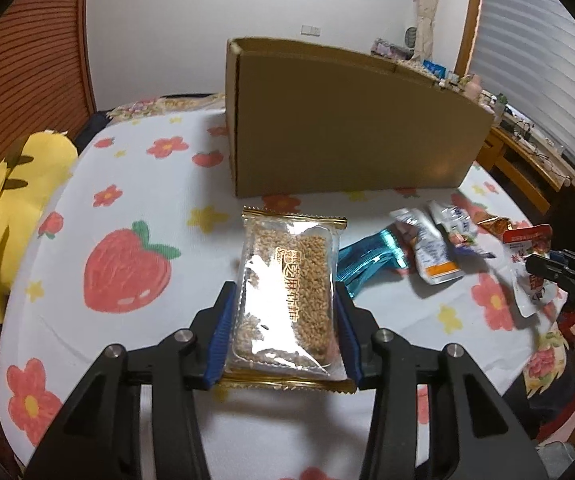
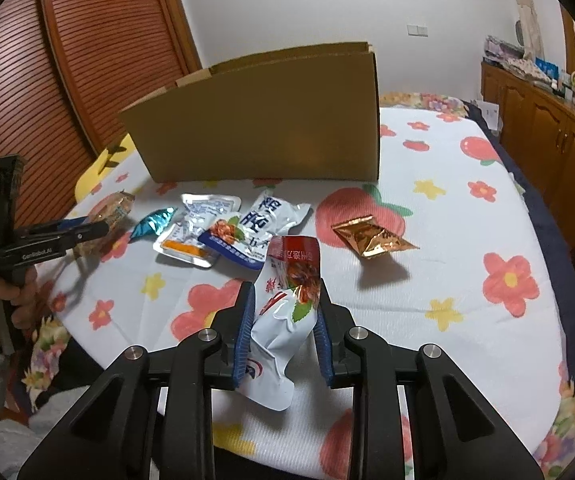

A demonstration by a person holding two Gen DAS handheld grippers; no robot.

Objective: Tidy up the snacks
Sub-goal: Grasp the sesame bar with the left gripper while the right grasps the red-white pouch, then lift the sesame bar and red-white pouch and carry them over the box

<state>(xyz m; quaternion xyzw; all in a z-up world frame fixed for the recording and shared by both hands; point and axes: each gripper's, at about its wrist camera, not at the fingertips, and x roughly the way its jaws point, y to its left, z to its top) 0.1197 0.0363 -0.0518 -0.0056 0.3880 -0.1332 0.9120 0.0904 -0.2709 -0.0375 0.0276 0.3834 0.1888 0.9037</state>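
Left tool (image 1: pixel 283 312) clamps cracker pack (image 1: pixel 287 292); right tool (image 2: pixel 285 320) clamps white pouch (image 2: pixel 283 320), near box (image 2: pixel 263 120).

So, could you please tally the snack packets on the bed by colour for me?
Clear sesame pack: 1
Teal packet: 1
Copper packet: 1
White pouches: 2
Red-top pouch: 1
Total: 6

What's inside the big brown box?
From here only the cardboard box's plain outer wall shows, standing on the flowery sheet. Its inside is hidden by that wall, so I cannot tell whether any snacks are in it.
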